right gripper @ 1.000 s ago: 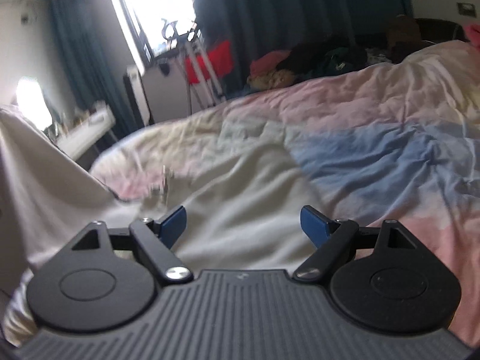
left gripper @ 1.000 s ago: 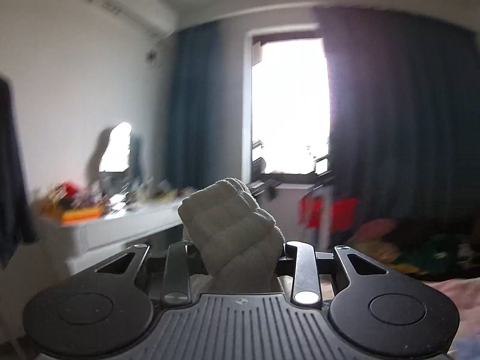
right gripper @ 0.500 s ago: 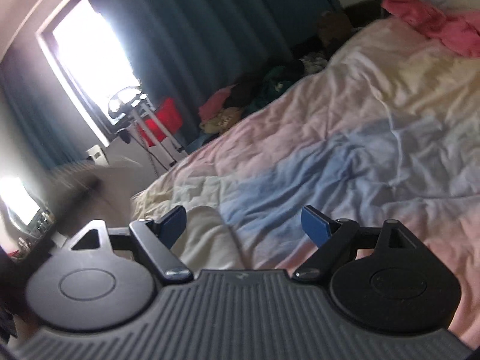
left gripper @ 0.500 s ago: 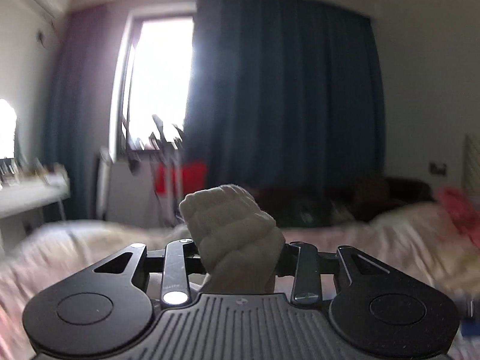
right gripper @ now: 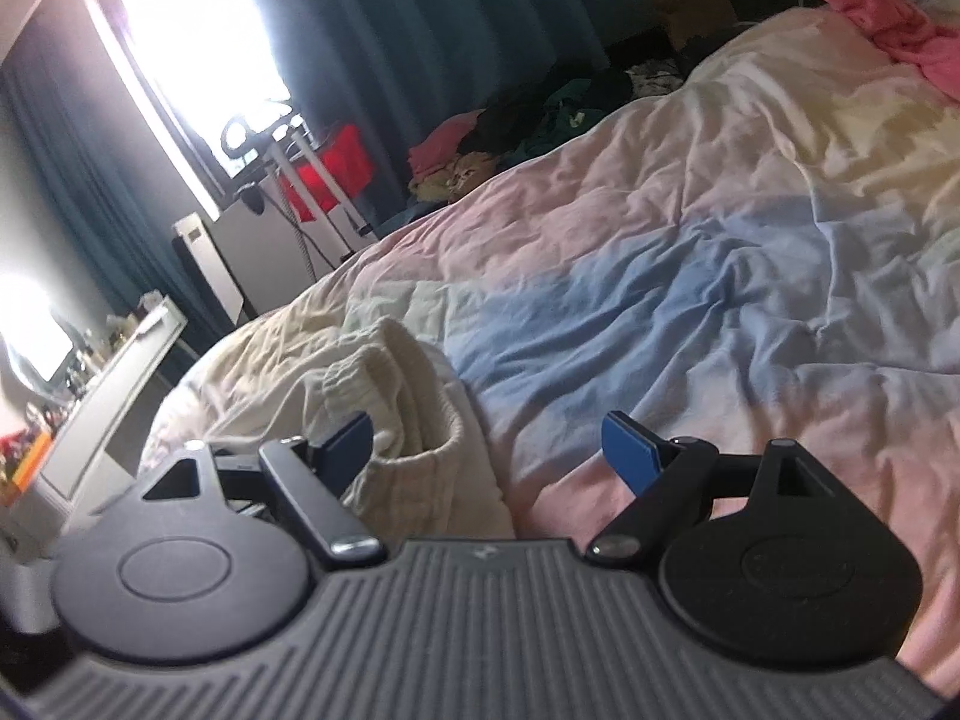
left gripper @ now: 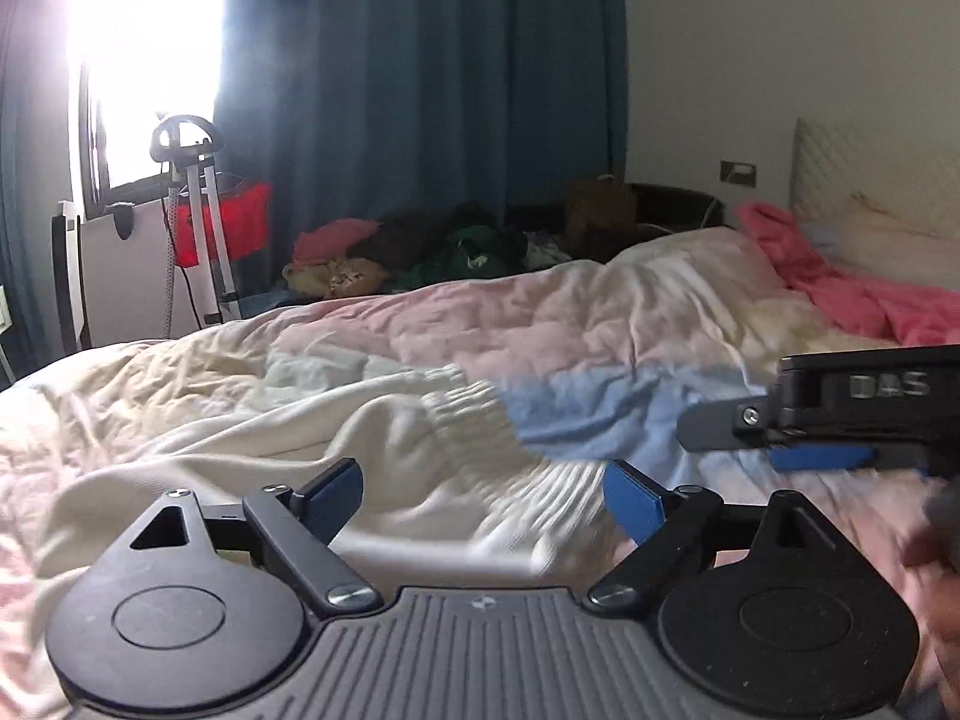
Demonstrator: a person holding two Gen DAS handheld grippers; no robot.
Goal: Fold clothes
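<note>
Opening left gripper (left gripper: 483,495) over cream garment (left gripper: 300,450); right gripper (right gripper: 489,447) spread, empty.

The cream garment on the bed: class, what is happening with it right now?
A person holds a gripper in each hand over a bed with a pastel quilt. The cream garment lies crumpled on the quilt, unfolded. The left gripper is opening its jaws just above the garment's ribbed edge, gripping nothing. The right gripper hovers open beside the same garment.
</note>
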